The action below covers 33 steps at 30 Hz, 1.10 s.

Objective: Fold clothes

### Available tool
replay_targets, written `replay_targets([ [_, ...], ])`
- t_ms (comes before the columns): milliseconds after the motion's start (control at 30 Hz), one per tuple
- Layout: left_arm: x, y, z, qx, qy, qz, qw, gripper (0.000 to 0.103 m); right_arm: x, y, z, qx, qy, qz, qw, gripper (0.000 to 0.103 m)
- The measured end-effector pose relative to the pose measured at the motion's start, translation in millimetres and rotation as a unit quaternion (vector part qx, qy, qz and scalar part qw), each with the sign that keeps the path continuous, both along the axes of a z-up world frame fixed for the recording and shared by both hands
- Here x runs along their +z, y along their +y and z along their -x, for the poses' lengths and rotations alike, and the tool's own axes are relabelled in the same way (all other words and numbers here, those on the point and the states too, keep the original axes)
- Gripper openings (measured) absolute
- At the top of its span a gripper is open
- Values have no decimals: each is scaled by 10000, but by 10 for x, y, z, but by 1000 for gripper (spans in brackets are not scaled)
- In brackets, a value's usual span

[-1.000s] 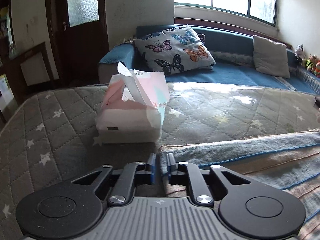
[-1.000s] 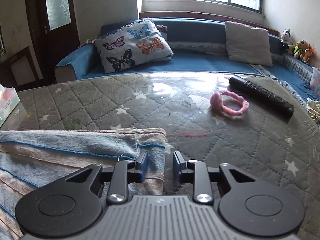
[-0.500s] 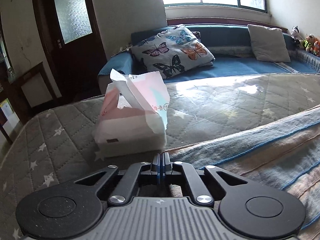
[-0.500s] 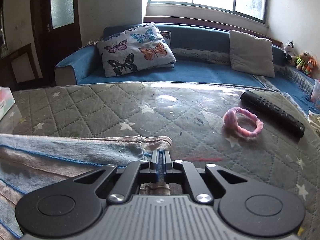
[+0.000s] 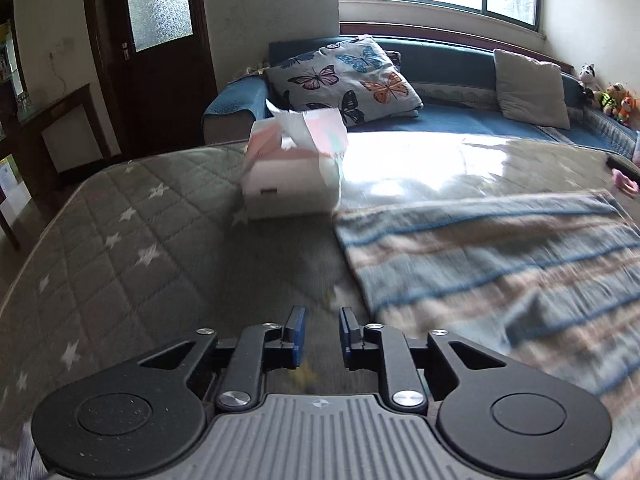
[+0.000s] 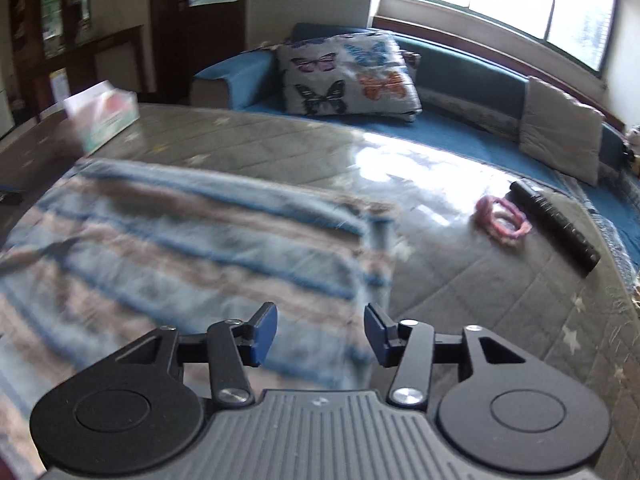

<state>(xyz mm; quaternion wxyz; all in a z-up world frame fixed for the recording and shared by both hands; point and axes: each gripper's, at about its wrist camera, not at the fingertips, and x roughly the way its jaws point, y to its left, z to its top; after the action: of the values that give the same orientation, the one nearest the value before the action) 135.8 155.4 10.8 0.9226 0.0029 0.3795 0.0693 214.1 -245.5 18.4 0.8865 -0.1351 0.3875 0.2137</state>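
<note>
- One striped cloth point(image 5: 500, 264), in blue and tan bands, lies flat on the quilted bench point(image 5: 132, 248), with what looks like a folded-over layer along its far edge.
- Its stripes, and so its long axis, run across the bench from left to right, roughly square to the way both tools point.
- From the left gripper point(image 5: 322, 334) the cloth lies ahead and off to the right; the jaws stand apart with nothing between them, over bare quilting just beside the cloth's left edge.
- From the right gripper point(image 6: 322, 334) the cloth point(image 6: 192, 248) spreads ahead and to the left, and the parted, empty jaws hang over its near right corner.
- Of the two, the right seems nearer to cloth, since fabric shows directly beneath its jaws, while the left shows only quilting.
- I judge the next fold needs each tool to take the edge on its own side, so the left must shift to the right to meet the fabric.
- Further out, a tissue pack point(image 5: 294, 168) sits just beyond the cloth's far left corner.
- On the right, well clear of the cloth, a pink ring point(image 6: 502, 220) lies just beside a black remote point(image 6: 556, 222).
- Beyond the bench, a butterfly cushion point(image 5: 344, 80) rests on a blue sofa point(image 5: 452, 120) below the window.
</note>
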Motion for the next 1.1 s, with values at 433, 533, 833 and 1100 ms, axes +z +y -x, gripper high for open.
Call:
replay_targets([
  [433,-114,-105,1156,119,121,-120,9998,33,-58,85,1408,1081,218,121,9938,57],
  [533,-97,-138,1353,106,114,-320,9994,33,-73,-25,1590,1111,244,158,9934,58],
  [833,-73,-158,1624,339,54,-801,9962,35,-90,-549,1797,771,566,7,9954,61],
  [1100,173,-454,1943,28,-288,-502,9983,35,61,-521,1980,920,348,-58,9951,53],
])
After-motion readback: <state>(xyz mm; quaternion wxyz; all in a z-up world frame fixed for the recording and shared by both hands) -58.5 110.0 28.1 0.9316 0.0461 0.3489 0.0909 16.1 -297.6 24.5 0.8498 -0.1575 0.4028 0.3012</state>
